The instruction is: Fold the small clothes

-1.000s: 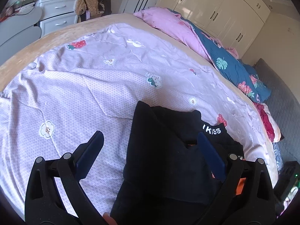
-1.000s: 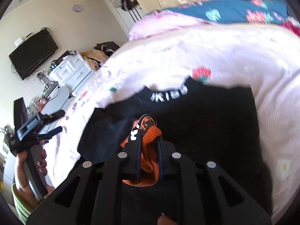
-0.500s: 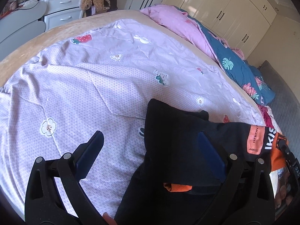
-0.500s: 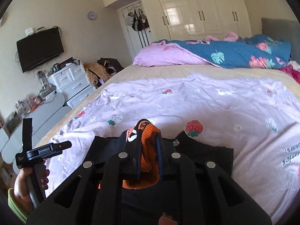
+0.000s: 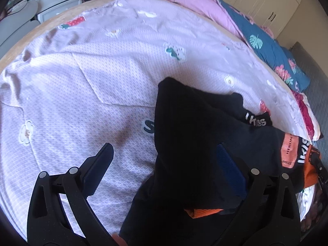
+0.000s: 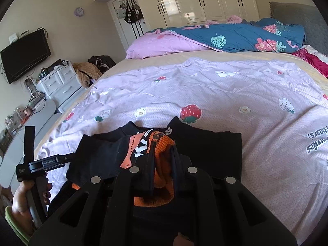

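- Starting at the far left of the right wrist view, a television (image 6: 25, 55) is seen mounted on the wall, with a white chest of drawers (image 6: 61, 86) below and to its right.
- At the lower left of that view, the left gripper (image 6: 67, 157) is held by a hand (image 6: 26, 196); its fingers point toward the edge of the black garment (image 6: 213, 151). Whether they touch the cloth cannot be told from that view.
- In the left wrist view, the left gripper (image 5: 164, 168) is shown with its jaws spread wide; nothing is clamped between them. One finger (image 5: 98, 168) is seen over the lilac printed bedspread (image 5: 82, 82), and the other is seen against the black garment (image 5: 194, 143).
- The black garment is spread on the bedspread at the near side of the bed, with part of it doubled over itself; white lettering is visible on its neckband (image 5: 256, 121).
- At the middle of the right wrist view, the right gripper (image 6: 163, 153) is closed on an orange ribbed hem (image 6: 162, 157) of the garment, which is bunched between the jaws and raised above the rest of the cloth.
- Farther right and back, a pink quilt (image 6: 164, 45) and a blue floral duvet (image 6: 246, 34) are piled at the far side of the bed, before white wardrobes (image 6: 196, 2).
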Demonstrator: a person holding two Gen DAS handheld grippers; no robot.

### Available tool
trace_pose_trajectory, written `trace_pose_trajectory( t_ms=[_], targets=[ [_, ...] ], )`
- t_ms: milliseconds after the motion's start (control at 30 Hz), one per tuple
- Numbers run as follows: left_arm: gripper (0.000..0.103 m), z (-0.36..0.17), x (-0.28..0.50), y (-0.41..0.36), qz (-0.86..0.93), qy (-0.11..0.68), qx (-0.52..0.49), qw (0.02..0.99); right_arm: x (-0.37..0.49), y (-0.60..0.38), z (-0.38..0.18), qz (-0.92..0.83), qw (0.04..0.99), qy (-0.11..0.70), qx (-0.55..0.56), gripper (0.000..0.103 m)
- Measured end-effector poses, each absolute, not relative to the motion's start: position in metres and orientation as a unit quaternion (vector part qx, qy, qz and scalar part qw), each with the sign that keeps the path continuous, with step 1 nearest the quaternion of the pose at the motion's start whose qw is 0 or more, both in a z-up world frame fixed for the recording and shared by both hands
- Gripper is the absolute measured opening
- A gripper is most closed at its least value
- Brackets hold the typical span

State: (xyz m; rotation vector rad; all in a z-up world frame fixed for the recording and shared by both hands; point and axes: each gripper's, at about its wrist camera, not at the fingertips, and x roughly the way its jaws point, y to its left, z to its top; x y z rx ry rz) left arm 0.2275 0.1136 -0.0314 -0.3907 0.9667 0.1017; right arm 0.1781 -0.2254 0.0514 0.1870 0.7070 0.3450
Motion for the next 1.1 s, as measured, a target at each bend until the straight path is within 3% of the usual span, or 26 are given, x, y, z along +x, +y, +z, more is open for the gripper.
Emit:
trace_pose_trajectory(
  t_ms=[33,67,100,133,167,200,633,767,1100],
  targets=[
    [0.091,-0.036,0.230,0.113,0.051,0.468,-0.184,0.863,0.178,-0.225,0.050,0.165,0.919,0.346,0.090,0.013],
    [0.079,-0.039,0.231,0.112,0.051,0.472,-0.183,0.861,0.178,-0.225,0.048,0.160,0.920,0.348,0.087,0.013],
    [0.055,-0.041,0.232,0.112,0.051,0.475,-0.182,0.860,0.178,-0.226,0.047,0.157,0.920,0.350,0.084,0.013],
    [0.043,-0.044,0.233,0.113,0.049,0.476,-0.183,0.859,0.178,-0.226,0.045,0.154,0.920,0.351,0.081,0.013],
    [0.016,-0.045,0.232,0.112,0.043,0.476,-0.188,0.858,0.178,-0.226,0.043,0.151,0.920,0.353,0.079,0.013],
    [0.008,-0.045,0.232,0.112,0.035,0.474,-0.193,0.858,0.178,-0.226,0.042,0.149,0.920,0.355,0.077,0.013],
    [0.006,-0.039,0.229,0.107,0.035,0.468,-0.177,0.865,0.187,-0.234,0.013,0.083,0.908,0.407,0.048,0.013],
    [0.007,-0.039,0.230,0.105,0.036,0.469,-0.175,0.865,0.190,-0.240,0.007,0.051,0.909,0.413,0.035,0.008],
    [0.007,-0.011,0.213,0.102,0.037,0.432,-0.165,0.886,0.183,-0.239,0.021,0.096,0.913,0.393,0.058,0.012]
  ],
)
